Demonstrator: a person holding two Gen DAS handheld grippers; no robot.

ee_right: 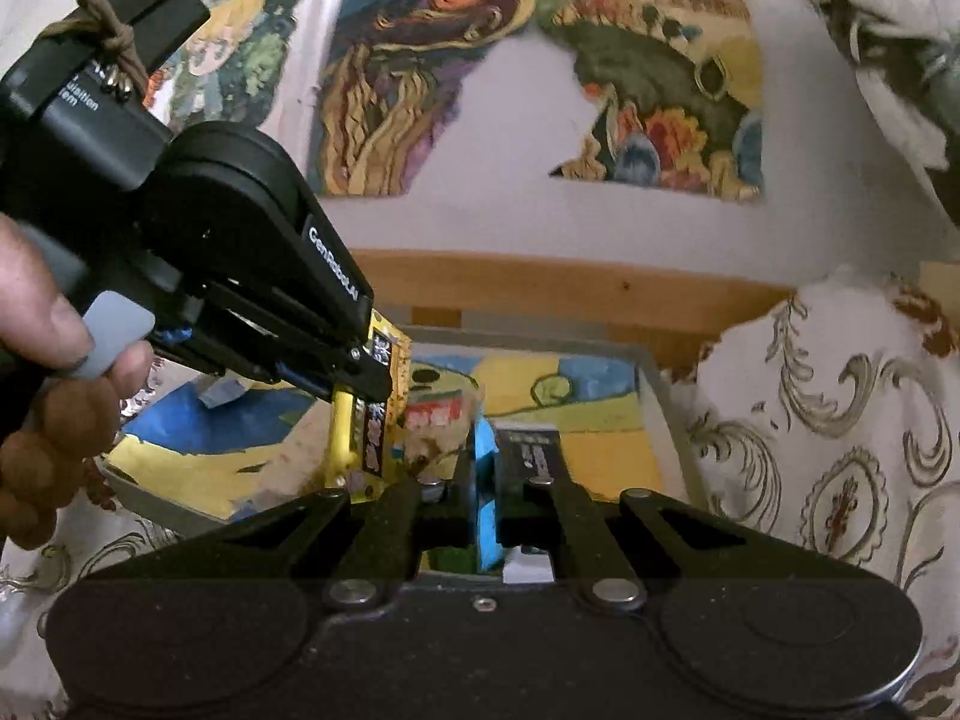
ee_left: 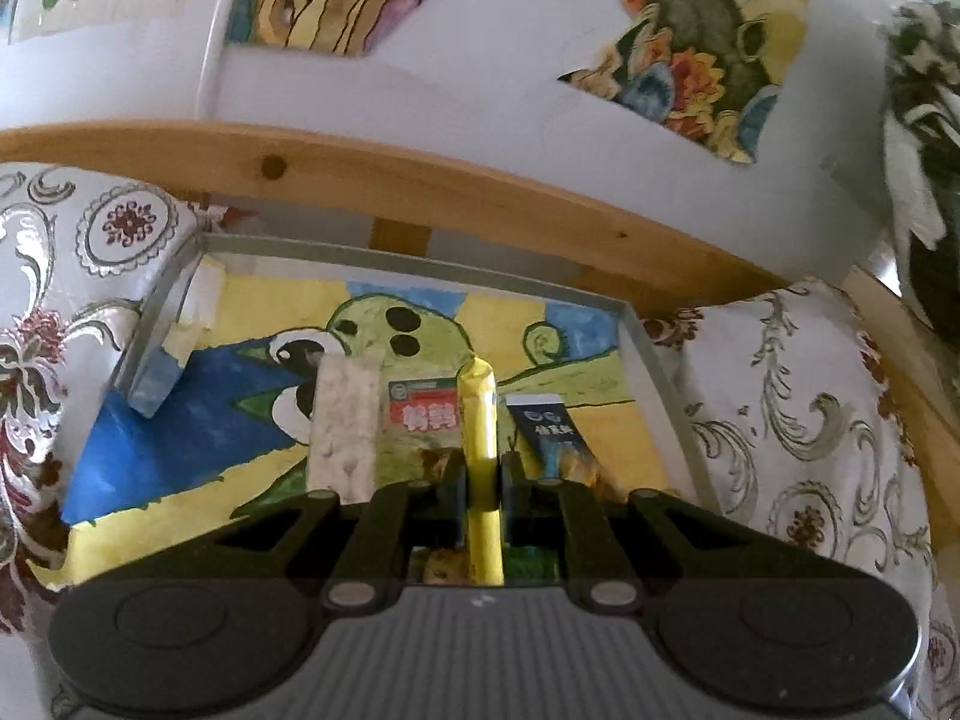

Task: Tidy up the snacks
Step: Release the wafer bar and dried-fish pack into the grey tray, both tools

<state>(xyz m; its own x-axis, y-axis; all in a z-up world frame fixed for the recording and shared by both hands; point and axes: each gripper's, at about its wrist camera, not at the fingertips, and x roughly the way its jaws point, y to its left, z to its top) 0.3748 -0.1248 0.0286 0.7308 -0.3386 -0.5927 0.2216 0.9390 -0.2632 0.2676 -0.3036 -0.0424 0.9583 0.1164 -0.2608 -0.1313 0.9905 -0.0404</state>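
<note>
Right now the grey-rimmed tray (ee_left: pixel 651 354) lies straight ahead of both my tools, my left hand-held gripper (ee_left: pixel 482 471) clamped on an upright yellow snack packet (ee_left: pixel 480 420) over its middle, my right hand-held gripper (ee_right: pixel 483 492) beside it, clamped on a blue packet (ee_right: pixel 485 480) standing on edge.

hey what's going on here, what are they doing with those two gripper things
A person is sorting snack packets into a shallow grey tray lined with a painted picture. The left gripper is shut on a yellow packet, holding it edge-on over the tray. The right gripper is shut on a blue packet. A white bar, a red-labelled packet and a dark packet are already in the tray.
</note>
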